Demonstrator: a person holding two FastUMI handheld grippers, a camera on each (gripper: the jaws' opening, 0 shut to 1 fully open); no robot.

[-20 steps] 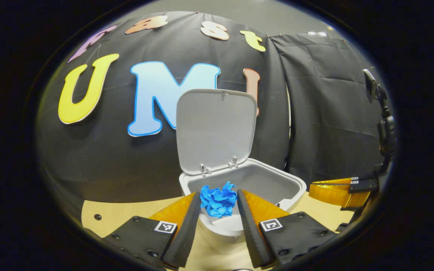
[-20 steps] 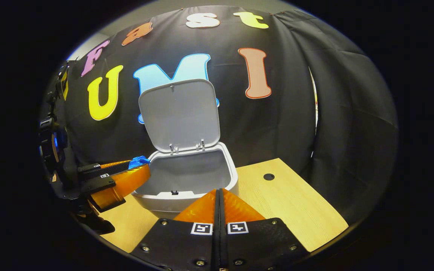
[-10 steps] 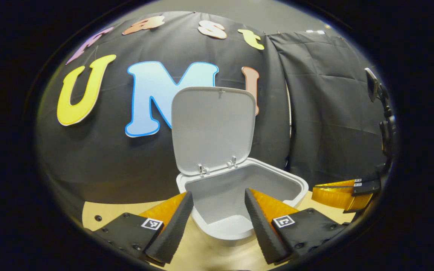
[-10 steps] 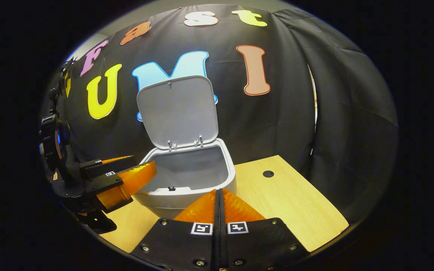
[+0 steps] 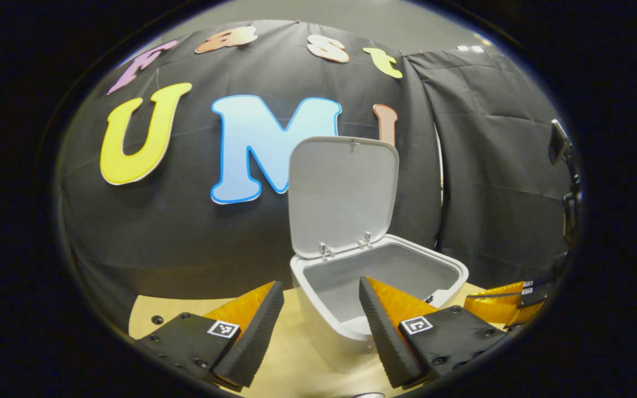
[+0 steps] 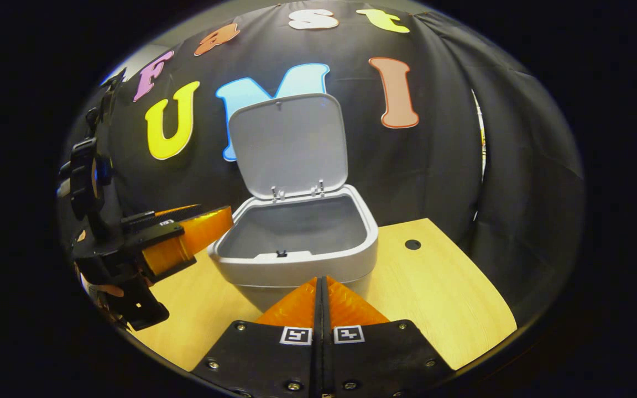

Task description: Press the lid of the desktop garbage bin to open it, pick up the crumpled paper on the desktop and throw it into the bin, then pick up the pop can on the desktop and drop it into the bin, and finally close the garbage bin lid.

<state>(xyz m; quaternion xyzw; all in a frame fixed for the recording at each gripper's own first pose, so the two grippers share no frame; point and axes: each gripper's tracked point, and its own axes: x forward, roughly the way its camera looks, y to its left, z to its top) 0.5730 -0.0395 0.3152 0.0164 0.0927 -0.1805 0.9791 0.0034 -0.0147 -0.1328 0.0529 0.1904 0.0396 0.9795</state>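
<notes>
Bin (image 5: 346,326) is seen on the table (image 5: 296,359) with lid (image 5: 343,193) swung up near vertical, hinged at the back rim, inner face turned toward both cameras. In the right gripper view the bin (image 6: 302,265) is centred ahead, lid (image 6: 288,143) upright, cavity exposed; what lies at the bottom cannot be made out.

Left gripper (image 5: 321,293) is held wide apart, nothing between the fingers. Its right finger (image 5: 379,331) is seen against the bin's near rim, its left finger against the table beside the bin; contact cannot be confirmed. In the right gripper view the left gripper (image 6: 216,218) is seen at the bin's left rim, tips just beside or over the edge, held from the left edge of the view.

Right gripper (image 6: 321,284) is fully closed, fingers pressed together with nothing held, pointed at the bin's front wall, near but apart from it. In the left gripper view it (image 5: 476,296) is seen low at the right, beside the bin's right side.

Table (image 6: 440,293) is light wood with a round hole right of the bin.
</notes>
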